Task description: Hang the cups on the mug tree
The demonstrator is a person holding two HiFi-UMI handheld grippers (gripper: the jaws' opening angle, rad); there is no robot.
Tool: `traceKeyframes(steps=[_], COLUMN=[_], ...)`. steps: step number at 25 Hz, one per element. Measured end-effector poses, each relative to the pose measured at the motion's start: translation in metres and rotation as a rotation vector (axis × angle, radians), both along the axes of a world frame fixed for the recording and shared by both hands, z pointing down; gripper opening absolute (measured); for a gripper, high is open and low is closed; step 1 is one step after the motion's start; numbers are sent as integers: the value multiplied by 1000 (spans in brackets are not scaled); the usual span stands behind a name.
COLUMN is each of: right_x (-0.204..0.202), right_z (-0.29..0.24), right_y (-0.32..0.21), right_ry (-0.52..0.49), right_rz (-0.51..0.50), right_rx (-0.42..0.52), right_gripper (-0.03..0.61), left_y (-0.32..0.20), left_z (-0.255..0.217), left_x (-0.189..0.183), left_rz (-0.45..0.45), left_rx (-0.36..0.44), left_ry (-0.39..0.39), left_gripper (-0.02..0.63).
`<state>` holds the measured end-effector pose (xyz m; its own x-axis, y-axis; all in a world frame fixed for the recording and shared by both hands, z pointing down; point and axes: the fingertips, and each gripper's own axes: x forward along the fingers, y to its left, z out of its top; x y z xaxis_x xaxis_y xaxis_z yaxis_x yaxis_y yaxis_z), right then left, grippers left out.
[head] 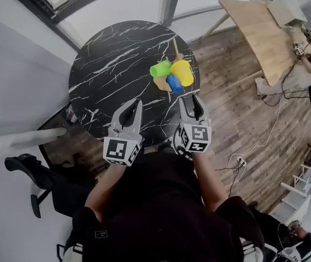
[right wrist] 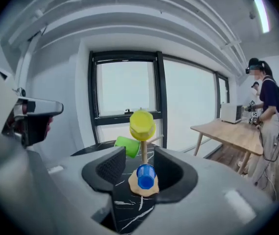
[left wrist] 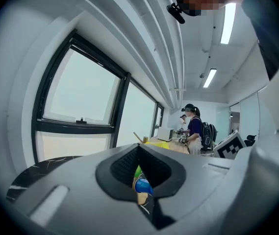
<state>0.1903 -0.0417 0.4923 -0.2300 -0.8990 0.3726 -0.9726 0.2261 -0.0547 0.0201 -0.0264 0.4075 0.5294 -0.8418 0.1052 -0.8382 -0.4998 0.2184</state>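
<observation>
Left fingers clenched, right fingers spread empty; yellow, green, blue cups on mug tree.

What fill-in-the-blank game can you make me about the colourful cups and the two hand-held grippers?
1. The number of cups at the mug tree is ___.
2. Above the blue cup and the green cup, the top cup is ___.
3. The left hand-held gripper is shut; the open hand-held gripper is in the person's ___ hand.
4. The round table is black with ___ veins.

Missing words: three; yellow; right; white.
</observation>
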Motion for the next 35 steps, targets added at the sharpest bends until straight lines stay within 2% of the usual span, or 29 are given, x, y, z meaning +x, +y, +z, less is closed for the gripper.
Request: traceKeyframes(steps=[2, 8, 11, 14, 21, 25, 35], right_x=[2, 3, 0, -7, -24, -22, -18], right_z=[-16, -52, -68, -77, -65, -64, -74], right_y=[3, 14, 25, 40, 64, 68, 67], right_ry=[-30, -87, -101, -127, -142, -146, -151], right_rz=[9, 24, 36, 28, 1, -6, 11], right_rx=[20, 80, 106, 111, 79, 77, 106], right_gripper=[144, 76, -3, -3, -5, -5, -5], left_y=[0, 0, 7, 15, 27, 33, 33], left_z=[-6, -33, -49, -59, -48, -32, -32], left_x=[1, 3, 3, 8, 15, 15, 19], left_rz=[5, 23, 16, 19, 16, 24, 39], left_rx=[13, 65, 90, 105, 86, 68, 63], left_ry=[-1, 5, 19, 16, 19, 17, 20], left_gripper=[-6, -6, -6, -6, -6, -6, -6])
